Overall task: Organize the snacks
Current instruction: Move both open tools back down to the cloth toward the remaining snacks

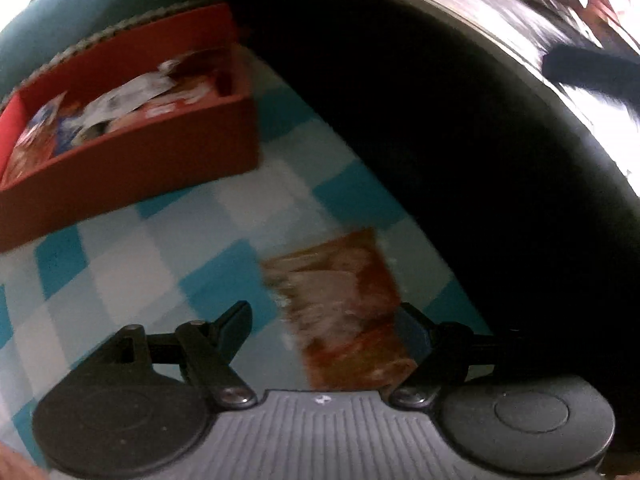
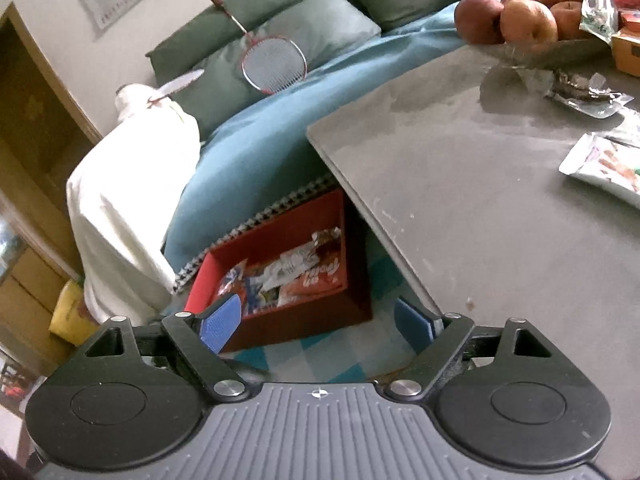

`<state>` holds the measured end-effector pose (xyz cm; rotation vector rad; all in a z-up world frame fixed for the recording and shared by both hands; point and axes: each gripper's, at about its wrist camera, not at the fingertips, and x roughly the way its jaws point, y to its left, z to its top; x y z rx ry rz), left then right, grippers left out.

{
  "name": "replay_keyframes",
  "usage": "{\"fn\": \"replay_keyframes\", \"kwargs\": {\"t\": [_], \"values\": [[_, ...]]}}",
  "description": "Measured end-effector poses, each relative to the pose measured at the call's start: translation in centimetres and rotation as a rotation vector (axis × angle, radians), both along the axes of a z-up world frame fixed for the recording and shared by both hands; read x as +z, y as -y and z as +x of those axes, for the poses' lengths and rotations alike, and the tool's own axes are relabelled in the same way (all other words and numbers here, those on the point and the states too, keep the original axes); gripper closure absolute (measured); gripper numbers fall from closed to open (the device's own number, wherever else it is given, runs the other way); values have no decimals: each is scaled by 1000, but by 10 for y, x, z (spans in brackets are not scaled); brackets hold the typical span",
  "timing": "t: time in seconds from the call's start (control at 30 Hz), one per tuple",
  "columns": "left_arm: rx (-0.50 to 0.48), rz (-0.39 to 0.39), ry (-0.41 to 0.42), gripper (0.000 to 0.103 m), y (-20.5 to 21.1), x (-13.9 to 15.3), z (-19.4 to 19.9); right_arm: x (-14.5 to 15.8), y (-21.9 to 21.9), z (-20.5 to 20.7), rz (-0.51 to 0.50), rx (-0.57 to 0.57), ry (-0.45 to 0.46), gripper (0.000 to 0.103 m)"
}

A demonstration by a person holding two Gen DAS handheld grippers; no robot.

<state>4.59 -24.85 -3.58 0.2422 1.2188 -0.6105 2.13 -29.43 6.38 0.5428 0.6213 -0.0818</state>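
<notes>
- The red box (image 2: 280, 264) is sitting on the checked blue-and-white floor mat (image 1: 120, 264), tucked just beside the corner of the grey table (image 2: 480, 208) and against the foot of the teal-covered sofa (image 2: 280, 128). That low spot is probably letting packets come straight down off the tabletop into it. Several snack packets are already lying loose inside.
- The left gripper (image 1: 324, 320) is pointing steeply down over the mat with its jaws roughly half apart. An orange-brown snack packet (image 1: 340, 300) is showing between them, close to the right-hand finger. The picture is too smeared to tell whether the pads are pressing on it or whether it is lying on the mat below.
- The right gripper (image 2: 318, 320) is hanging over the table's near corner, aimed toward the box. Its blue pads (image 2: 222, 322) are standing wide apart with nothing between them (free, by the look of it, to fetch the next packet).
- Further right on the tabletop, a white printed packet (image 2: 604, 168) and a clear wrapper (image 2: 584, 90) are still waiting unsorted, near a bowl of apples (image 2: 528, 20).
</notes>
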Motion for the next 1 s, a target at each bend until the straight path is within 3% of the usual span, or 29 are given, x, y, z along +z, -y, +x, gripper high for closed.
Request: {"fn": "replay_keyframes", "kwargs": {"t": [0.07,0.1,0.2,0.33,0.43,0.53,0.6,0.7,0.77,0.87,0.9,1.0], "values": [[-44,56,41,28,6,-7,-11,0,2,-2,-1,0,4,14],[-53,46,73,28,2,-7,-15,-1,4,-3,4,0,1,14],[-2,92,115,32,-20,-2,-9,-2,5,-4,7,7,-6,14],[37,95,58,30,-62,-6,10,-4,-3,2,4,49,-28,10],[56,175,75,29,-85,-15,16,-10,-16,6,-21,89,-67,10],[129,125,9,37,-107,-13,29,-18,-31,0,-91,71,-114,10],[139,51,-9,37,-102,-4,36,-18,-36,-15,-92,26,-100,10],[56,-13,-9,33,-69,8,38,-14,-38,-36,-50,-8,-26,10],[43,-48,-40,30,-48,6,37,-6,-42,-46,-138,-89,6,13],[56,-6,-99,26,-28,-11,37,3,-32,-62,-186,-191,89,12],[54,-1,-79,16,-26,-13,31,6,-28,-68,-167,-199,135,12],[11,51,4,10,-17,-18,15,8,-25,-68,-154,-192,160,7]]}}
